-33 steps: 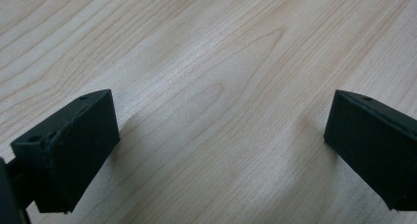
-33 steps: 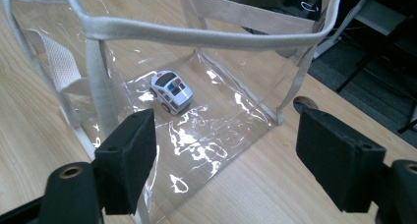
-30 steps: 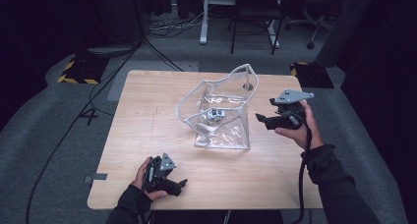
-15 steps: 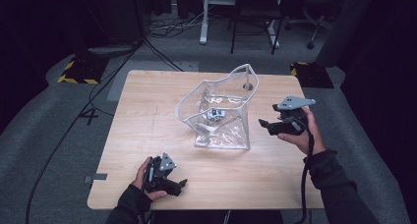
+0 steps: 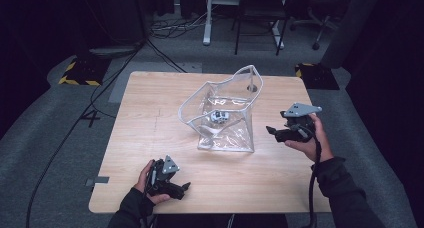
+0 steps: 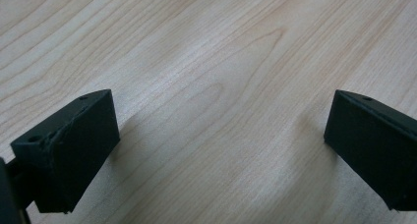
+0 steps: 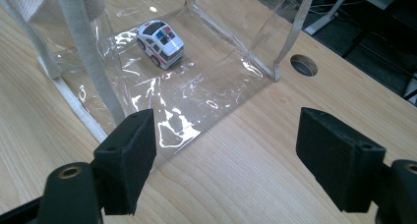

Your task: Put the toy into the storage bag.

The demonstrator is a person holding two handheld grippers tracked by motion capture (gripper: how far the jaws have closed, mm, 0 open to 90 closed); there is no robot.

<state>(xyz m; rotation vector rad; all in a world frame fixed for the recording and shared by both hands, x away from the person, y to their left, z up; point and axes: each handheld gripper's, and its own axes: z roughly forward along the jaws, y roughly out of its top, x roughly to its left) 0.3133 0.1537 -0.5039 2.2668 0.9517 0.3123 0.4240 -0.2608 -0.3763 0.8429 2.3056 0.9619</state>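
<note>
A clear plastic bag (image 5: 227,133) with a white rim stands open in the middle of the wooden table (image 5: 150,118). A small white toy car (image 5: 219,116) with blue and red marks (image 7: 160,43) sits on the bag's floor. My right gripper (image 5: 272,131) hovers just right of the bag (image 7: 206,96), pointing at its side; its jaws (image 7: 226,150) are open with nothing between them. Near the front edge my left gripper (image 5: 184,187) rests low over bare wood. Its jaws (image 6: 221,135) are wide open and empty.
A round cable hole (image 5: 252,88) (image 7: 304,65) is cut in the table behind the bag. Beyond the far edge are a chair (image 5: 257,13), desk legs (image 5: 206,18) and cables on the grey floor. Yellow-black striped blocks (image 5: 80,70) lie at the far left and far right.
My right gripper has sunk a little toward the table beside the bag, jaws unchanged. The left gripper, the bag and the car have not moved.
</note>
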